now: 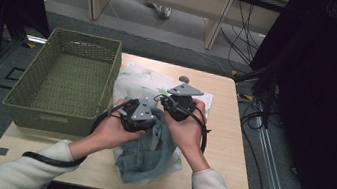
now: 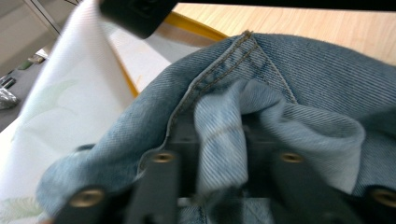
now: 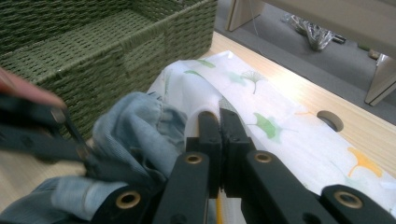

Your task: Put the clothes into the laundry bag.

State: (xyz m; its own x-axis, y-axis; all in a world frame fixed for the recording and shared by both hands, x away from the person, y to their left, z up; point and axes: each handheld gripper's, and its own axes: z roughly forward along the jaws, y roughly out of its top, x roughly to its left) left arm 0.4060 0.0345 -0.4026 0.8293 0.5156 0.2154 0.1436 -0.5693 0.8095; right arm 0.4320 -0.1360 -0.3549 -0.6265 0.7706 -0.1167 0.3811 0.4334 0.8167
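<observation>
Denim [image 2: 299,88] between part-open left jaws

Grey floor [image 1: 174,45], pale wooden furniture legs [image 1: 216,23], black cables [image 1: 243,40] beyond.

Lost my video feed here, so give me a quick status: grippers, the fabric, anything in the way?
Right gripper shut on white leaf-print bag. Left gripper open around denim fold. Green basket beside, not blocking.
</observation>
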